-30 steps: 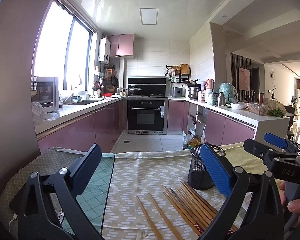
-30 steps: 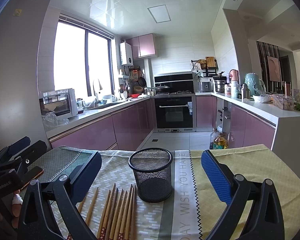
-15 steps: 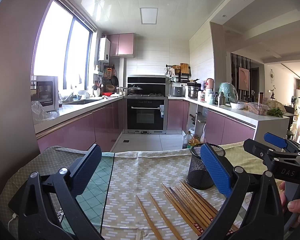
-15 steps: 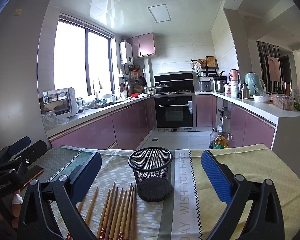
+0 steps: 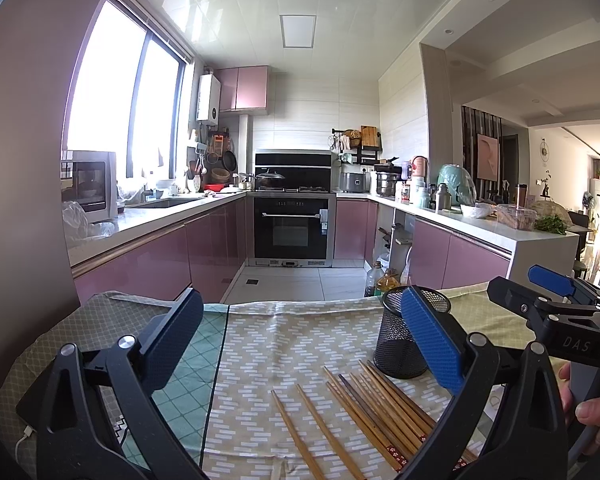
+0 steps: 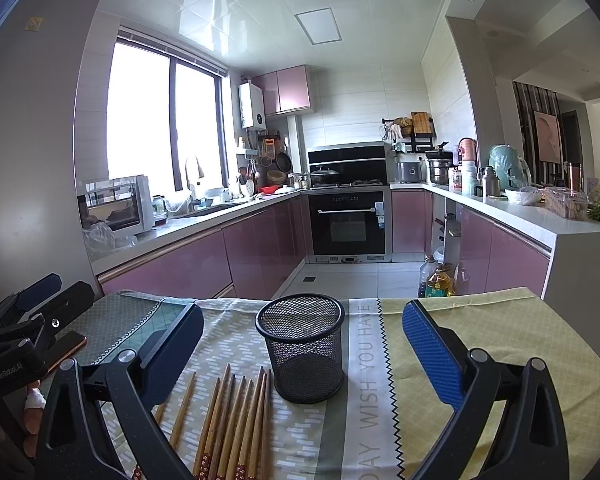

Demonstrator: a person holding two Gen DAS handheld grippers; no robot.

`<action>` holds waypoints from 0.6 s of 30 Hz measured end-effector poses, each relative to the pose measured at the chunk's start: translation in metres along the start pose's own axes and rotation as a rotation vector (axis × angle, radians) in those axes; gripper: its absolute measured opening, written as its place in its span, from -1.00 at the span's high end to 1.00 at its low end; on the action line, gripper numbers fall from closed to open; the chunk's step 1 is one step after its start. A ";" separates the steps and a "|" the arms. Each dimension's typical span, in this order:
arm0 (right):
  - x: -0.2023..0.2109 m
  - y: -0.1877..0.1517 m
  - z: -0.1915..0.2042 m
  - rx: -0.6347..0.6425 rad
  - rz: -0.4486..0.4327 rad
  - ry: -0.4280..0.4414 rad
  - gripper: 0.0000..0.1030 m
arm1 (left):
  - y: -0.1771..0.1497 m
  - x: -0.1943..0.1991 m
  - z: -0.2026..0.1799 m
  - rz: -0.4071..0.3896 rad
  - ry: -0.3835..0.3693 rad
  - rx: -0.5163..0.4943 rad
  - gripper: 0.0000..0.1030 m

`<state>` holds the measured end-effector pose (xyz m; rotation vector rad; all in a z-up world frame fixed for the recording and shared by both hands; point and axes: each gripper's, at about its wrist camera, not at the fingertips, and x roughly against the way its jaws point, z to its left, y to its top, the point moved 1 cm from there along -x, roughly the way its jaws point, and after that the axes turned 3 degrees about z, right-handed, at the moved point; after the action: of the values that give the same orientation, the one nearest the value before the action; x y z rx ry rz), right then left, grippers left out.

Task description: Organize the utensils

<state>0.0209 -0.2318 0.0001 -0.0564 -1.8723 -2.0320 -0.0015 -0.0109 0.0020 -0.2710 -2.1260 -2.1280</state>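
Left hand-held gripper [image 5: 300,344] is held spread wide, nothing pinched; black plastic arms, blue knurled rubber pads. Right hand-held gripper [image 6: 300,350] is likewise spread and empty. Wooden chopsticks [image 5: 374,408], slim and tapered with patterned red ends, are laid loose in a rough row on the printed cloth [image 5: 272,344] over the worktop. Just beyond their tips a black wire-mesh cup [image 6: 302,346] stands upright, round and empty. Glossy pink cabinets [image 6: 204,264] and a black oven [image 6: 350,224] are seen far behind.
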 end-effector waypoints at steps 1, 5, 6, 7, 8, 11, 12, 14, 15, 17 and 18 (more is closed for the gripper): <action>-0.001 0.001 0.000 0.000 0.001 0.000 -0.87 | 0.000 0.000 0.000 0.000 0.001 -0.001 -0.89; -0.001 0.001 0.000 0.000 0.000 -0.001 -0.87 | 0.000 0.000 0.000 0.001 0.001 -0.001 -0.89; -0.001 0.001 0.000 0.000 0.000 -0.001 -0.87 | 0.000 0.000 0.000 0.001 0.000 -0.001 -0.89; -0.001 0.000 0.000 0.001 0.001 0.000 -0.87 | 0.000 0.000 0.000 0.002 -0.001 0.000 -0.89; -0.001 0.001 0.000 0.001 0.001 -0.001 -0.87 | -0.002 0.000 0.000 0.004 -0.002 -0.001 -0.89; 0.000 0.000 0.000 0.001 0.004 0.001 -0.87 | -0.007 -0.002 -0.002 0.015 -0.005 -0.002 -0.89; -0.001 0.001 0.000 0.001 0.006 0.002 -0.87 | -0.008 -0.002 -0.002 0.020 -0.008 -0.002 -0.89; -0.002 0.001 -0.001 0.002 0.018 0.007 -0.87 | -0.008 -0.004 -0.001 0.033 -0.009 -0.001 -0.89; -0.003 0.001 -0.001 0.002 0.027 0.010 -0.87 | -0.009 -0.006 0.000 0.048 -0.013 -0.002 -0.89; -0.007 0.001 -0.003 0.001 0.055 0.028 -0.87 | -0.011 -0.011 0.002 0.078 -0.029 0.000 -0.89; -0.009 -0.001 -0.003 0.003 0.079 0.041 -0.87 | -0.013 -0.013 0.003 0.098 -0.031 -0.004 -0.89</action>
<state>0.0299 -0.2321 -0.0034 -0.0854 -1.8186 -1.9632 0.0090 -0.0080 -0.0132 -0.4032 -2.0790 -2.0871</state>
